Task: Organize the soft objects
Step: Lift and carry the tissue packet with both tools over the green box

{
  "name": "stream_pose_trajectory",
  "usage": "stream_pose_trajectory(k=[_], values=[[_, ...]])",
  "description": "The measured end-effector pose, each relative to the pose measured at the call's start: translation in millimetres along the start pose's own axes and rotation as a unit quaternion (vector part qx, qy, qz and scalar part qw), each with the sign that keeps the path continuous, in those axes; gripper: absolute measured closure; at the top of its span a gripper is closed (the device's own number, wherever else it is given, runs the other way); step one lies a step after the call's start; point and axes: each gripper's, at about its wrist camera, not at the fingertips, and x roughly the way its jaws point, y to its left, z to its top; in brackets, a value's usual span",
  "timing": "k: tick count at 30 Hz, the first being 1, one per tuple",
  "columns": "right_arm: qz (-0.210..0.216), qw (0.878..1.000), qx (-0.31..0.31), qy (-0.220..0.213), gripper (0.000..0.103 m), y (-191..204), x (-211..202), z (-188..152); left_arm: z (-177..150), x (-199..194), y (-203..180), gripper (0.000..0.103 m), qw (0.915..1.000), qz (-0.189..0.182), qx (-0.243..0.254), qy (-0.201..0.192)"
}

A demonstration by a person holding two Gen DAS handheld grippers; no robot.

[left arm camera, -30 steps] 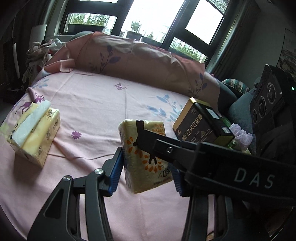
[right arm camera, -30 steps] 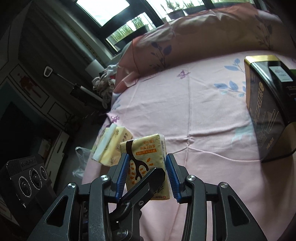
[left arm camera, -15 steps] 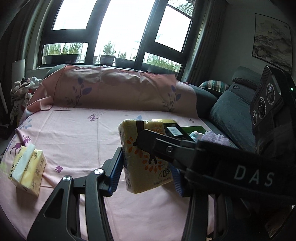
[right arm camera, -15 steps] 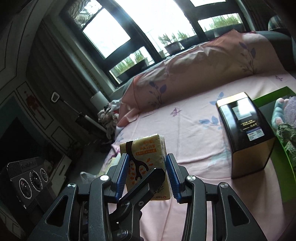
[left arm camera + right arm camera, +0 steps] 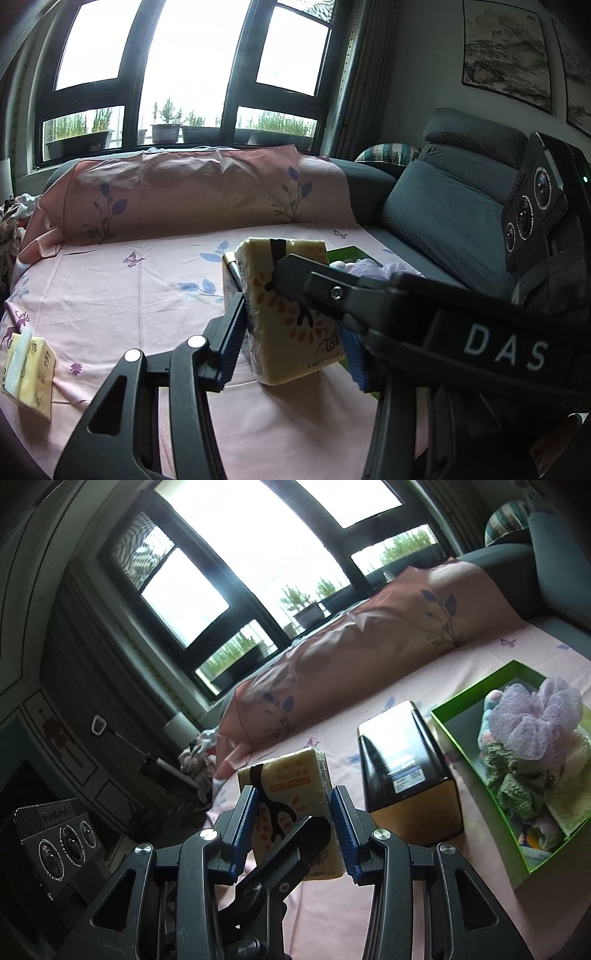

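A yellow tissue pack [image 5: 280,314] with an orange flower print hangs above the pink bed sheet [image 5: 147,280]. Both grippers hold it at once. My left gripper [image 5: 291,339] is shut on its long sides, and the blue pads press the wrapper. My right gripper [image 5: 293,827] is shut on the same tissue pack [image 5: 291,775], crosswise to the left one. A black finger [image 5: 332,291] of the right gripper crosses in front of the pack in the left wrist view. A green box [image 5: 476,698] lies to the right, with a purple mesh puff [image 5: 535,720] and cloths in it.
A black and gold box [image 5: 406,760] lies between the held pack and the green box. Another yellow tissue pack [image 5: 29,369] rests at the sheet's left edge. A pink cushion [image 5: 207,192] lines the back under the windows, and a grey sofa [image 5: 443,221] stands at the right.
Both grippers have risen and swung right with the pack still held. The green box has come into view, and the other tissue pack has slid away to the left.
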Motion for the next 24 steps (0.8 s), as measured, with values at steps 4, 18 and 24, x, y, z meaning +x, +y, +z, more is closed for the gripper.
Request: stream_pose_trajectory(k=[4,18,24], values=[[-0.009,1.0,0.018,-0.023,0.059,-17,-14,5,5,12,-20,0.057,0.9996,-0.015,0.022,0.004],[-0.065,0.99,0.096,-0.079,0.058,-92,-57,13,8,69,-88,0.056,0.9919,-0.089,0.073,0.054],[-0.089,0.982,0.136,-0.092,0.058,-128,-66,15,5,101,-115,0.056,0.9855,-0.116,0.09,0.085]])
